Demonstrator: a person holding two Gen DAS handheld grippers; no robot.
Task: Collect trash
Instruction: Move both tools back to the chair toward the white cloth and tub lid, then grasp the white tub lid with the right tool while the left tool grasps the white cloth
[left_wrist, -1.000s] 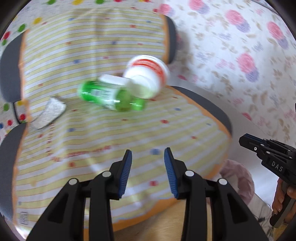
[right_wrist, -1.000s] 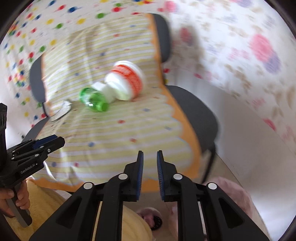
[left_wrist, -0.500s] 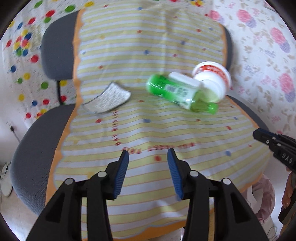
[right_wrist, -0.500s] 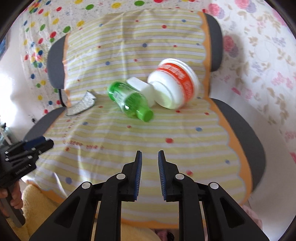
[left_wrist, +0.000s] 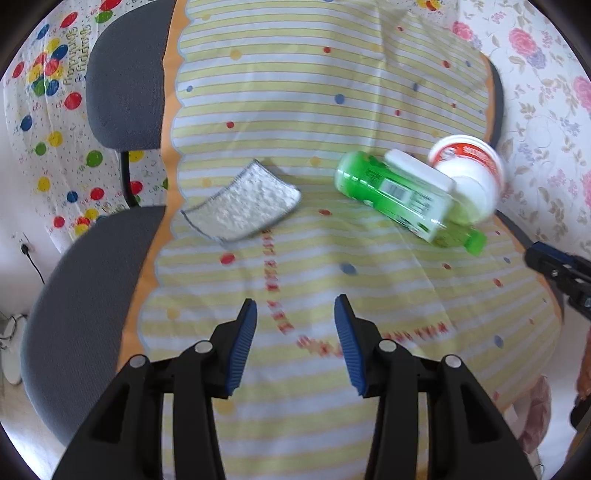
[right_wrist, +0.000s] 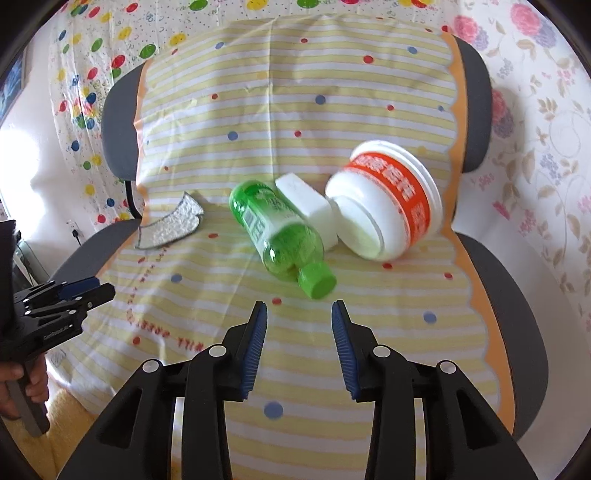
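1 green bottle (right_wrist: 277, 236) lying flat, cap toward right claw (right_wrist: 298, 320).

Grey office chair (right_wrist: 491, 280), draped with striped dotted plastic sheet (right_wrist: 295, 110). On the seat, left to right: grey-edged white cloth scrap (right_wrist: 170, 225); green plastic bottle (right_wrist: 277, 236), lying down; white foam block (right_wrist: 310, 210) touching it; orange-banded white tub (right_wrist: 388, 206), tipped over.

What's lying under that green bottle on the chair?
The green bottle lies on a striped yellow sheet draped over the chair. A white block sits behind it. The seat beneath the sheet is mostly covered.
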